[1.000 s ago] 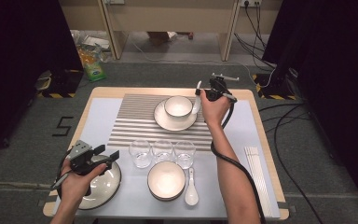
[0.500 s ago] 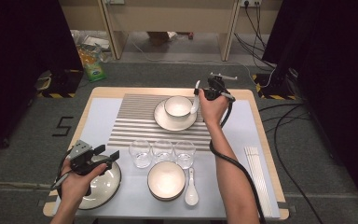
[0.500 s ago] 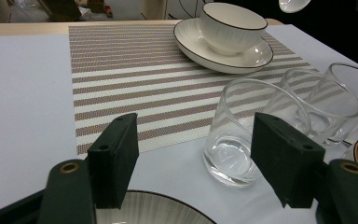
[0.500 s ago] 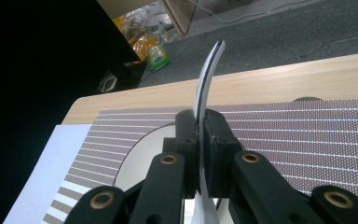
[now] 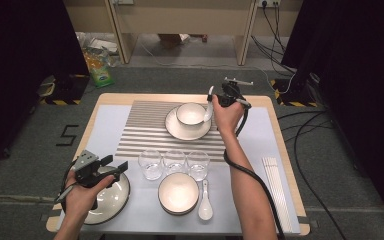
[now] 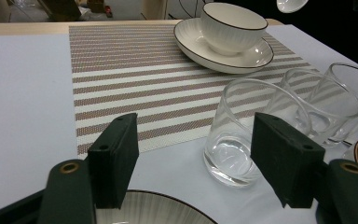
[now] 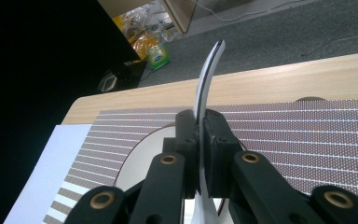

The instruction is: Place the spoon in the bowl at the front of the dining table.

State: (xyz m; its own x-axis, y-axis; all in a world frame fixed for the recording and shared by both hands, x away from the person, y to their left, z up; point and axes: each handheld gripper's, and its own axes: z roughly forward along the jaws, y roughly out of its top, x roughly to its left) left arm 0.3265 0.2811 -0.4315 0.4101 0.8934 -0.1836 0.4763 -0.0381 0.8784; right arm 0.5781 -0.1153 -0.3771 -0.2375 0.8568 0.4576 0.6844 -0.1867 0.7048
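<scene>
Right gripper point(image 5: 215, 99) fingers pinch a spoon point(image 5: 209, 107) above the far bowl point(image 5: 190, 113), likely for placing. Left gripper point(image 5: 114, 165) fingers spread, idle over the near-left plate point(image 5: 115, 199).

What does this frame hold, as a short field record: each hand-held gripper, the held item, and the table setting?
right hand-held gripper: shut on a white spoon, raised beside the far bowl
far bowl: sits on a plate on the striped placemat
left hand-held gripper: open, holding nothing, above the near-left plate
glasses: three clear ones in a row, the left one nearest the left hand-held gripper
near bowl: second spoon lying beside it
chopsticks: white, at the table's right edge
</scene>
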